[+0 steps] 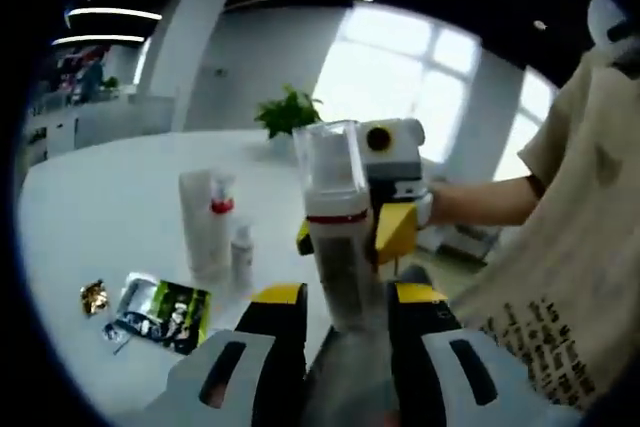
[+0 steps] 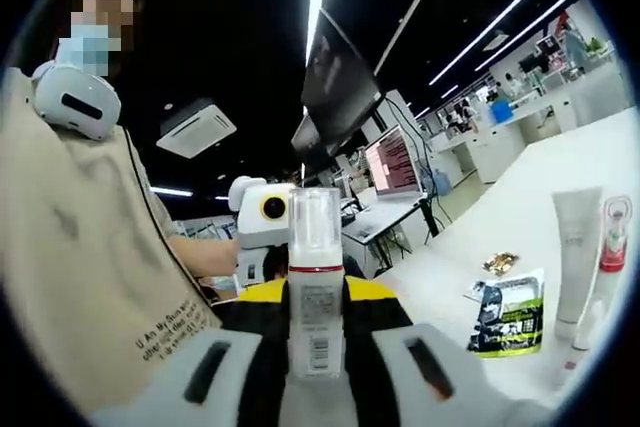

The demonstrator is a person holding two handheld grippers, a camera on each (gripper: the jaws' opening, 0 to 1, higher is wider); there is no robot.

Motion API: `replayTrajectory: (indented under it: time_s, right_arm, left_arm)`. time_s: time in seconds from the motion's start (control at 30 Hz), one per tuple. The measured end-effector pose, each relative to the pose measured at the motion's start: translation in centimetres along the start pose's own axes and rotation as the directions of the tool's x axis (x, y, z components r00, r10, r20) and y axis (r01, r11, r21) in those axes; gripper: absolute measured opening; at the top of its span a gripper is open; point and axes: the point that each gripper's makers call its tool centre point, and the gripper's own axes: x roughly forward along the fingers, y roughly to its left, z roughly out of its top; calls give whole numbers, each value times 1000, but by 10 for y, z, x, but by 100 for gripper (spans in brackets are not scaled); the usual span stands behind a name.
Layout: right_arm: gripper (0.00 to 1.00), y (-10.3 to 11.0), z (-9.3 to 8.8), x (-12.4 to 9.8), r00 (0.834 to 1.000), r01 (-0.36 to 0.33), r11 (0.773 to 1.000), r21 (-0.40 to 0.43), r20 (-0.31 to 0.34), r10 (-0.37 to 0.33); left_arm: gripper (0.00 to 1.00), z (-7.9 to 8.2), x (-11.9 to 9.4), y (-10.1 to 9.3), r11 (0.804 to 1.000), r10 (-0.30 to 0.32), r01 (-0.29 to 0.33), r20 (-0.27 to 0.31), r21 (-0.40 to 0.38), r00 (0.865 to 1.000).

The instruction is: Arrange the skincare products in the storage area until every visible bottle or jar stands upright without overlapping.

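Your left gripper has its yellow-tipped jaws closed against the sides of a clear-capped pump bottle, which stands upright between them, lifted above the white table. Your right gripper grips the same bottle from the opposite side, its jaws pressed to the white labelled body just below the red band. In the left gripper view the right gripper's yellow jaw tips show behind the bottle, and your bare forearm runs off to the right toward your cream printed shirt. Left of the bottle on the table, a tall white tube stands upright, touching or just in front of a slim red-collared bottle, with a small white bottle just beside them. Nearer the left edge a dark sachet lies flat, and a small gold wrapper sits next to it. A green potted plant stands at the far side of the table before bright windows.
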Motion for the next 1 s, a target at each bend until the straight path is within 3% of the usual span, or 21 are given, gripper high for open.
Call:
replayTrajectory:
  time_s: [0.27, 0.43, 0.67, 0.87, 1.0]
  right_arm:
    - [20, 0, 0, -2, 1000, 11, 1000, -17, 5, -11]
    - [23, -4, 10, -1, 996, 88, 991, -104, 32, -86]
    - [23, -8, 22, -1, 989, 145, 976, -164, 37, -141]
    - [23, -11, 25, 0, 978, 209, 961, -183, 46, -204]
    - [22, -11, 40, -1, 962, 271, 938, -216, 106, -253]
  left_arm:
    - [18, 0, 0, 2, 1000, 9, -9, -11, -19, 1000]
    - [17, 6, 3, 9, 997, 71, -71, -4, 42, 997]
    - [17, 18, 4, 15, 996, 77, -77, 5, 51, 997]
    - [17, 11, 4, 22, 990, 102, -96, -54, 101, 993]
    - [17, -4, 4, 28, 984, 126, -108, -126, 144, 984]
